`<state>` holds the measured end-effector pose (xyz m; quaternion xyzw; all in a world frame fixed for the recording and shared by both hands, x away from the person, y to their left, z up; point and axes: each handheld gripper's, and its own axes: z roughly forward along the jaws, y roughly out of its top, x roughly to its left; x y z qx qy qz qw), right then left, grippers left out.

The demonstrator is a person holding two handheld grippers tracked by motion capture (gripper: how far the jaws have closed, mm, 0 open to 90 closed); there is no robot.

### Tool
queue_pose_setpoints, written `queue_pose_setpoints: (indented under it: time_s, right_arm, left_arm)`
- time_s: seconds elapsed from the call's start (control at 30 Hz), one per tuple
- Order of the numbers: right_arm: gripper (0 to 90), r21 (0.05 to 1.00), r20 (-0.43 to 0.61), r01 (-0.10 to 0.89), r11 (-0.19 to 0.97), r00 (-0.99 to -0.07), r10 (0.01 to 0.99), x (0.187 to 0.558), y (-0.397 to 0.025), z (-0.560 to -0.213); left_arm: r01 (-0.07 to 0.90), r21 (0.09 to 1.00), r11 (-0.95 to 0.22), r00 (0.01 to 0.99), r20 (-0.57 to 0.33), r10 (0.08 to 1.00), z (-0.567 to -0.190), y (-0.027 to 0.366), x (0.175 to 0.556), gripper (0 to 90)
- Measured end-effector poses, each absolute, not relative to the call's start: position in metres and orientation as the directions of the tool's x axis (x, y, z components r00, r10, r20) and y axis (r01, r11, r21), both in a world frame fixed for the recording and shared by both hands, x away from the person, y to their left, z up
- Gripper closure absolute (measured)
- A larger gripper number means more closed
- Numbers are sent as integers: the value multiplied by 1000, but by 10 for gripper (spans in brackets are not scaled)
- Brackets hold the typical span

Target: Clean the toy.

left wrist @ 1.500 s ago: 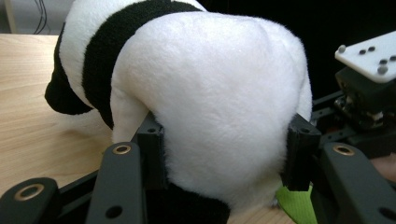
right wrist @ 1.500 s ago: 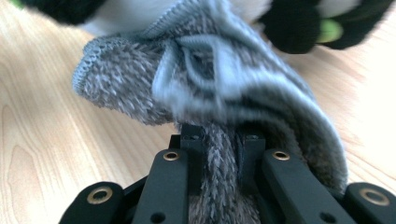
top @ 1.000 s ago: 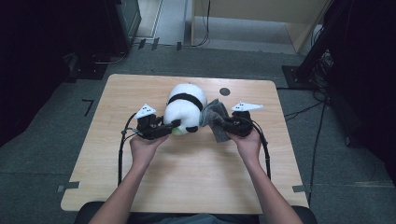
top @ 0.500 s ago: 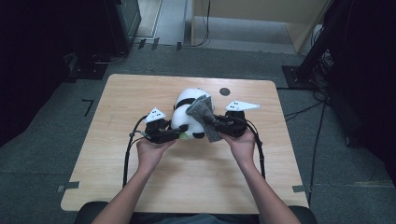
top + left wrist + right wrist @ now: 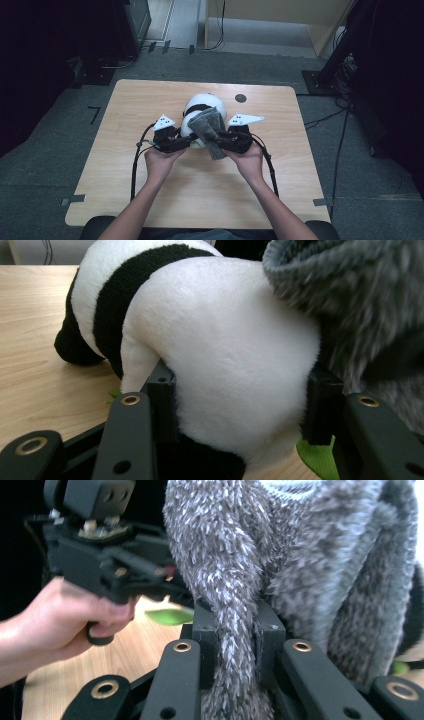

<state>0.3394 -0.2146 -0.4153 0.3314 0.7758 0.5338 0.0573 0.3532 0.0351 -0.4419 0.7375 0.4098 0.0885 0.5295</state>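
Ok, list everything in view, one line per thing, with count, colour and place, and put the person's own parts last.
panda plush: one, white with black bands, middle of the table, squeezed between the left jaws
fuzzy cloth: one, grey, draped against the panda's near side, pinched by the right jaws
green bit: one, bright green, under the panda; what it is I cannot tell
round mark: one, dark, far right of the tabletop
table: one, light wood, centre
left tool: one, black, at the panda
right tool: one, black, on the cloth
hands: two, near edge, gripping the tools

a lab: lone wooden table (image 5: 150, 200), taped grey floor (image 5: 45, 200), cables (image 5: 325, 117).
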Motion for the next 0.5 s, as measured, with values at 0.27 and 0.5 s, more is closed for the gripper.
queue_pose_setpoints:
  time_s: [0.27,0.5]
  right_arm:
    - [785,864,176,397,308,-813,555,329,-192,-429]
    - [790,835,199,423,352,-828,523,331,-184,-444]
  left_arm:
    - [525,847,-85,634,-323,703,-440,42,356,472]
    - [537,842,-49,622,-356,698,-437,49,358,471]
